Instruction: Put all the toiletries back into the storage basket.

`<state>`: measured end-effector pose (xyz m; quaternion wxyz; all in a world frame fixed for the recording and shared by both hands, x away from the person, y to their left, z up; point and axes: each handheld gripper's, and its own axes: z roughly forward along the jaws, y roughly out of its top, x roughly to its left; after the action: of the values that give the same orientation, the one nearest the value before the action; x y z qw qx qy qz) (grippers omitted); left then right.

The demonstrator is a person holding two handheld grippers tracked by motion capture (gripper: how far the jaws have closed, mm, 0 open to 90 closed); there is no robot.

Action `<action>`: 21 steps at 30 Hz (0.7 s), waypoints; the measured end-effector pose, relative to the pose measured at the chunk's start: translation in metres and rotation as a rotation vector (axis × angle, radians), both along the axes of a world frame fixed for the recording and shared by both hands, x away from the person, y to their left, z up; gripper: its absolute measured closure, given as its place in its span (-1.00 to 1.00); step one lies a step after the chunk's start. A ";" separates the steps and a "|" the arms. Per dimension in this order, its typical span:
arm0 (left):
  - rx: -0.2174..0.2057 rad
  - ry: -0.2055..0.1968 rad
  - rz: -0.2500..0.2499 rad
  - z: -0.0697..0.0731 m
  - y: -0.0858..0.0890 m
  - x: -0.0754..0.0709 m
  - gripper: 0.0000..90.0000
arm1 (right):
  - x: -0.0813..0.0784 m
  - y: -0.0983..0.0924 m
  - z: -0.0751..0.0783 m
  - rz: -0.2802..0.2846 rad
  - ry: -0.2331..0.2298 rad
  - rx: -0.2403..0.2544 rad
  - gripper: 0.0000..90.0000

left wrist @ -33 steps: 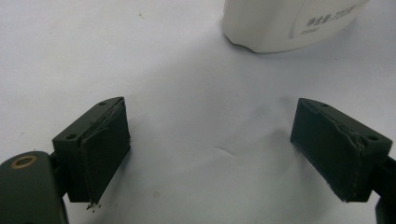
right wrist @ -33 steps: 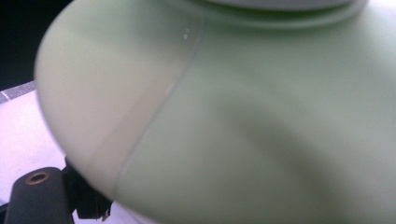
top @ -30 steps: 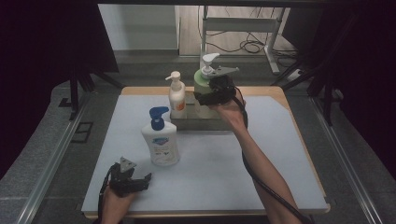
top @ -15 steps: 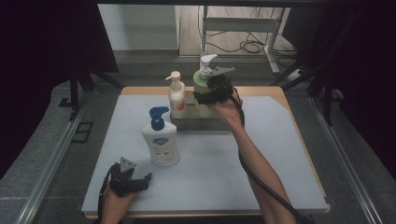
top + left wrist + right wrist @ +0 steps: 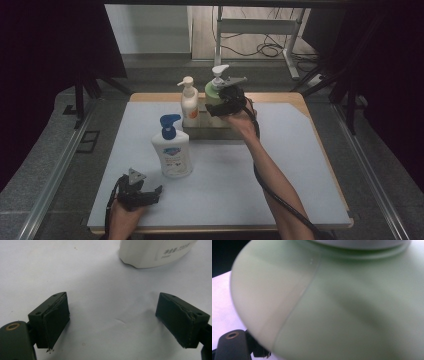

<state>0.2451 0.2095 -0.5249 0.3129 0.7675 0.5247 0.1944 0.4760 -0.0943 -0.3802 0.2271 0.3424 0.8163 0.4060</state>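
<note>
A pale green pump bottle stands upright at the back of the table, over a low grey box, with my right gripper shut on its body from the right. In the right gripper view the green bottle is pressed close against the camera. A small white pump bottle stands in the box's left part. A larger white bottle with a blue pump stands in front of the box. My left gripper rests open near the front left edge. Between its jaws lies bare table, with the white bottle's base beyond.
The white table mat spreads wide at the right and in front of the box. Metal rails run along both sides of the table. A table frame and cables lie on the floor behind.
My right hand has sunk a little with the green bottle, closer onto the box. The left gripper and the other two bottles have stayed put.
</note>
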 end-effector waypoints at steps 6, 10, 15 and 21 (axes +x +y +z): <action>0.000 0.000 0.000 0.000 0.000 0.000 -0.74 | 0.002 0.001 -0.004 0.004 0.016 -0.010 -0.72; 0.000 0.001 0.000 0.000 0.000 0.000 -0.74 | 0.003 0.001 -0.007 0.006 0.027 -0.018 -0.72; 0.002 0.001 -0.002 0.000 0.000 0.000 -0.74 | 0.005 0.002 -0.015 0.004 0.046 -0.026 -0.72; 0.001 0.000 -0.001 0.000 0.000 0.000 -0.74 | 0.007 0.003 -0.024 0.003 0.068 -0.038 -0.72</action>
<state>0.2451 0.2096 -0.5249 0.3126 0.7679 0.5243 0.1943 0.4829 -0.0915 -0.4038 0.2051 0.3503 0.8317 0.3788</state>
